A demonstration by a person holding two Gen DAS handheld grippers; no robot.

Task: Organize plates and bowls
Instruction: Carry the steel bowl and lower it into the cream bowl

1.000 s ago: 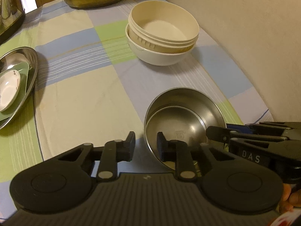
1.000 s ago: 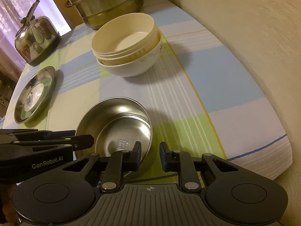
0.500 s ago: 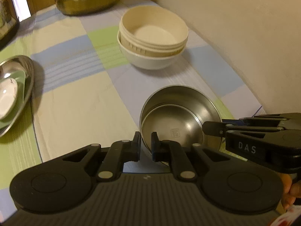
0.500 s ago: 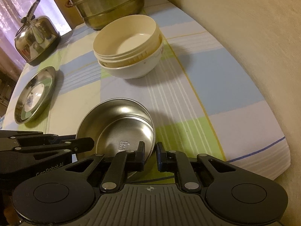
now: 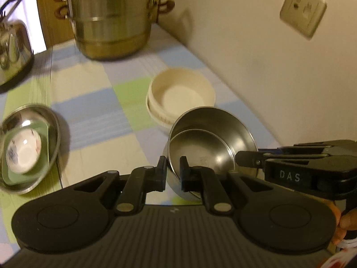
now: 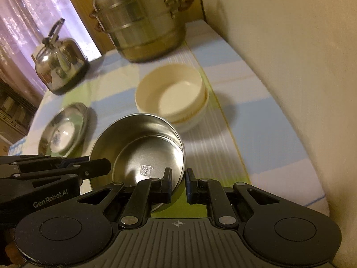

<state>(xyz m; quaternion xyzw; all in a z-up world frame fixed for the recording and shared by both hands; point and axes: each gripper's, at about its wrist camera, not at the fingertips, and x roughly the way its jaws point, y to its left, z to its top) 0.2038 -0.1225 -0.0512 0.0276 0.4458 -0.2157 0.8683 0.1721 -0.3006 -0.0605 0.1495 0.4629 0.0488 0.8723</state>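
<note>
**Operator:** Report the state of each hand-held gripper.

**Inspector:** Left hand-held gripper (image 5: 173, 169): jaws pinching the near rim of the steel bowl (image 5: 214, 138), one finger outside the wall, one inside; right hand-held gripper (image 6: 179, 183): jaws pinching the same bowl at its rim on the opposite side; its jaws have just been closing on that rim.

**Operator:** Position of the steel bowl?

**Inspector:** Held between both grippers, directly ahead of the fingertips; tilted, with its far edge overlapping the stacked cream bowls (image 5: 181, 93) in the left wrist view; a second, smaller steel bowl (image 6: 147, 158) sits nested inside it; whether its base touches the worktop (image 5: 100, 120) cannot be told.

**Operator:** Surrounding items?

**Inspector:** Cream bowls: just beyond the steel bowl, resting on the checked cloth; steel plate (image 5: 52, 147): well to the left of the left gripper, carrying a green dish and a small white patterned bowl (image 5: 23, 150); steamer pot (image 5: 111, 20): far ahead, at the back of the worktop; kettle (image 6: 59, 62): far ahead and left; wall socket (image 5: 302, 9): on the wall, upper right.
</note>
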